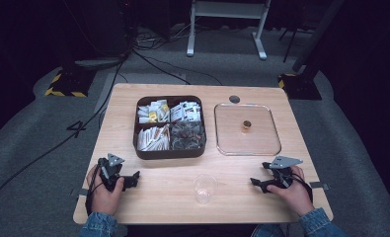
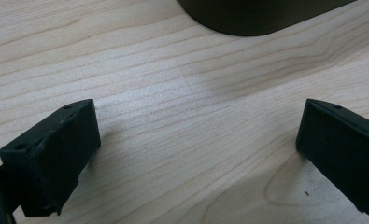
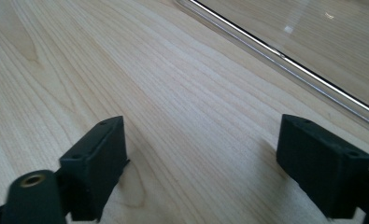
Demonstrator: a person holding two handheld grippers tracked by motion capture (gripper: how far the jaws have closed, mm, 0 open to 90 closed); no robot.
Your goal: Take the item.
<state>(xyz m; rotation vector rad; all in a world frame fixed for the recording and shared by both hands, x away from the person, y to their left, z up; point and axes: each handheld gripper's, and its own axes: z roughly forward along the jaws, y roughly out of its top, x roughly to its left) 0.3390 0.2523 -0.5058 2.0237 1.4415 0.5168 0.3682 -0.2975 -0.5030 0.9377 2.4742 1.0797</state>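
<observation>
My left gripper [image 1: 133, 178] rests low on the wooden table [image 1: 242, 197] near its front left, held in a hand. In the left gripper view that gripper [image 2: 198, 149] is open, bare wood between the jaws, and the dark box's corner [image 2: 257, 18] lies ahead. My right gripper [image 1: 255, 183] sits at the front right, also in a hand. The right gripper view has this gripper [image 3: 205, 163] open over bare wood, with the clear tray's rim [image 3: 285, 58] beyond it. A clear plastic cup [image 1: 204, 188] stands upright between the two grippers.
A dark brown box [image 1: 170, 154] with four compartments of packets sits at the table's middle back. To its right lies a clear square tray [image 1: 227, 138] with a small brown object [image 1: 246, 125] in it. Cables and stand feet lie on the floor beyond.
</observation>
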